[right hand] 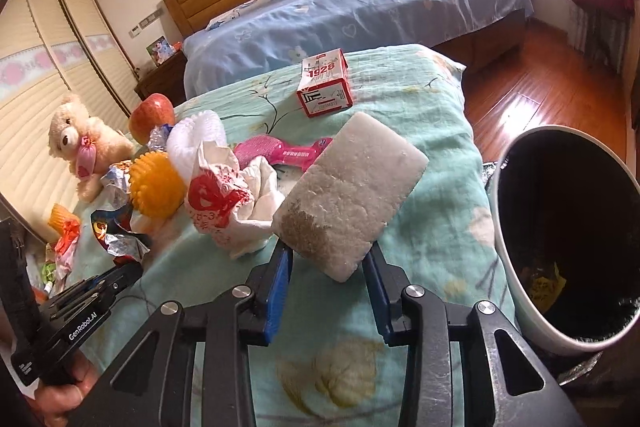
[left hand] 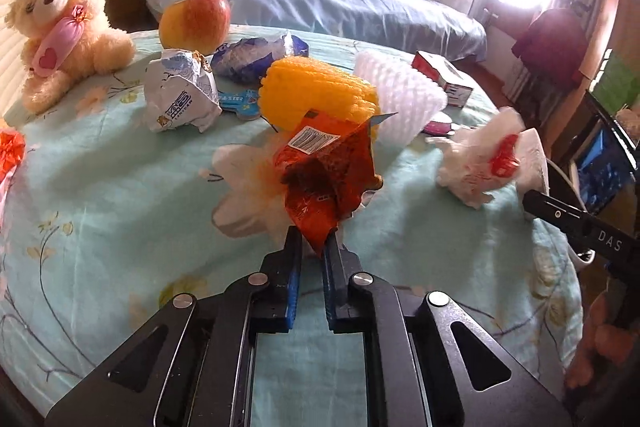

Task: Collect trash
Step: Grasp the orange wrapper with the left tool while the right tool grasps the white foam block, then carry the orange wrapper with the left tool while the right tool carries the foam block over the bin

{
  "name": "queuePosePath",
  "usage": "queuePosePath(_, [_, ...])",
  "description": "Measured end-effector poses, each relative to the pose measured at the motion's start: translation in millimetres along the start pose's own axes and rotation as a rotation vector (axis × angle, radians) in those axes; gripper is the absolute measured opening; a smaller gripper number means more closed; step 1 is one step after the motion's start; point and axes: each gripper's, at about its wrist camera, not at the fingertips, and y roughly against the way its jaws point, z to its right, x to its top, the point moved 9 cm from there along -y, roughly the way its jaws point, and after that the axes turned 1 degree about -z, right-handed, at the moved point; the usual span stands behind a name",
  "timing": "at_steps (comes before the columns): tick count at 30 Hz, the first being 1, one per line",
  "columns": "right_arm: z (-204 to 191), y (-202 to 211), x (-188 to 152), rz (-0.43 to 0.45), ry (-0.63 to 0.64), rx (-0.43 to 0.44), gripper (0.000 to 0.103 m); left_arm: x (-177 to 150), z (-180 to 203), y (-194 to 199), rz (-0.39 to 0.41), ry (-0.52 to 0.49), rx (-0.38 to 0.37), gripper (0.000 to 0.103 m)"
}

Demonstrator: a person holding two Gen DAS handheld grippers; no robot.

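Through my left wrist camera, my left gripper (left hand: pixel 316 245) is pinched tight on the bottom corner of an orange snack wrapper (left hand: pixel 326 179), which stands up from the jaws over the floral bedspread (left hand: pixel 120 195) — yellow foam netting (left hand: pixel 320 95) and white foam netting (left hand: pixel 404 95) lie just behind it, a crumpled white wrapper (left hand: pixel 476 163) off to the right. Through my right one, my right gripper (right hand: pixel 326 261) clamps a white foam block (right hand: pixel 348 195) at its lower end, tilted up from the jaws, with the crumpled wrapper just left and the dark-lined trash bin (right hand: pixel 520 287) close on the right — a red-and-white carton (right hand: pixel 325 83) sits further back
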Motion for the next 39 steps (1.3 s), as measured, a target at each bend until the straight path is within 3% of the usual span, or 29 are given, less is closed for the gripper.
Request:
queuePosePath(15, [13.9,39.7,-20.9,0.028,-0.015,0.001,0.037,-21.8,65.9,24.4,-0.003,-0.088,-0.125,0.008])
queuePosePath(39, [90.4,79.8,-33.0,0.065,-0.104,-0.083,0.037,-22.7,176.4,14.4,-0.036,-0.259,-0.236,0.008])
